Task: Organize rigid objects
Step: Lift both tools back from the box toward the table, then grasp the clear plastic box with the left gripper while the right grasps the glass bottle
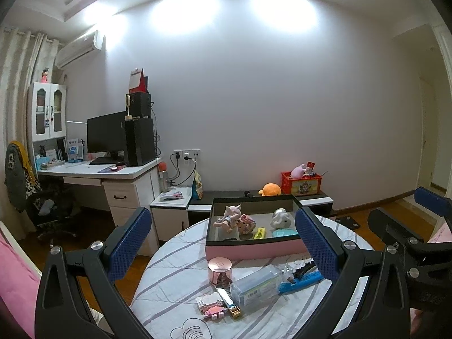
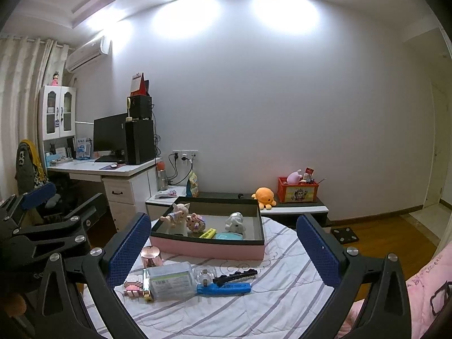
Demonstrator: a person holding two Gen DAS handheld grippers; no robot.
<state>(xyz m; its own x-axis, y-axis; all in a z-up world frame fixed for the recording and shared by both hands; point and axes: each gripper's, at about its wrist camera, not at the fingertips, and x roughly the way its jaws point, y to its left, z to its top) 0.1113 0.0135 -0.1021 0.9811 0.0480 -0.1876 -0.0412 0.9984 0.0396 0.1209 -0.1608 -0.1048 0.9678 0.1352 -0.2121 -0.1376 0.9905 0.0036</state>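
Note:
A pink box with a black rim (image 1: pixel 255 250) (image 2: pixel 209 247) stands at the far side of a round table (image 1: pixel 169 288) (image 2: pixel 282 296). It holds a pig doll (image 1: pixel 230 216), a white figurine (image 1: pixel 281 217), a yellow item and a teal case. In front lie a rose-gold jar (image 1: pixel 220 271) (image 2: pixel 151 255), a clear plastic case (image 1: pixel 255 286) (image 2: pixel 169 281), a pink block toy (image 1: pixel 212 306), a blue tool (image 1: pixel 301 281) (image 2: pixel 224 288) and a black clip (image 2: pixel 234 276). My left gripper (image 1: pixel 223 243) and right gripper (image 2: pixel 223 244) hover open and empty above the near items.
A desk with monitor and computer tower (image 1: pixel 118 141) stands at left. A low cabinet behind the table carries a red toy crate (image 1: pixel 301 182) and an orange plush (image 2: pixel 264 196). Pink bedding (image 2: pixel 429 276) lies at right.

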